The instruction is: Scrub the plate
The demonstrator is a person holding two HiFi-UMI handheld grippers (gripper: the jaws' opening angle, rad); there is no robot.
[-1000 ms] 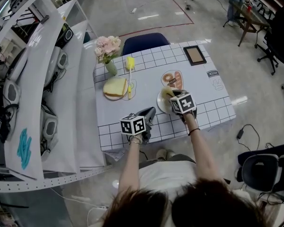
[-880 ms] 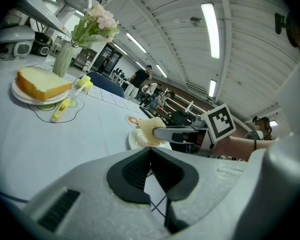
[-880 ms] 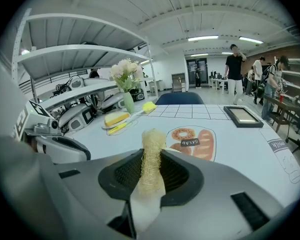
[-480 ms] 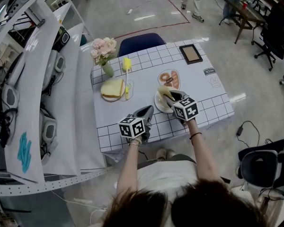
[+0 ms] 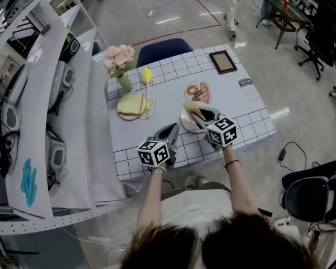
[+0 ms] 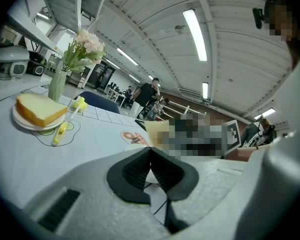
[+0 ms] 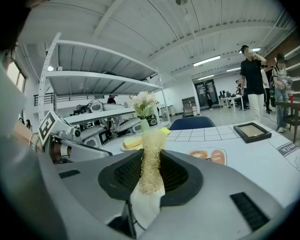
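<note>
A small white plate [image 5: 184, 124] lies on the checked tablecloth [image 5: 157, 108] near its front edge. Over the plate, my right gripper [image 5: 199, 115] is shut on a tan fibrous scrubber [image 5: 191, 107]. In the right gripper view the scrubber [image 7: 151, 154] stands up between the dark pads of that gripper [image 7: 151, 168]. My left gripper [image 5: 171, 131] rests just left of the plate with its jaws together. The left gripper view shows its tips [image 6: 150, 151] meeting, with nothing visibly held.
At the back left are a slice of bread on a plate [image 5: 130, 103], a yellow brush [image 5: 148, 78] and a vase of flowers [image 5: 119, 60]. A printed mat [image 5: 197, 92] and a picture frame [image 5: 223, 61] lie behind the plate. A blue chair [image 5: 165, 49] stands beyond, shelves [image 5: 56, 122] to the left.
The right gripper with the scrubber has shifted slightly over the plate. The left gripper stays beside the plate. The head camera has drifted a little.
</note>
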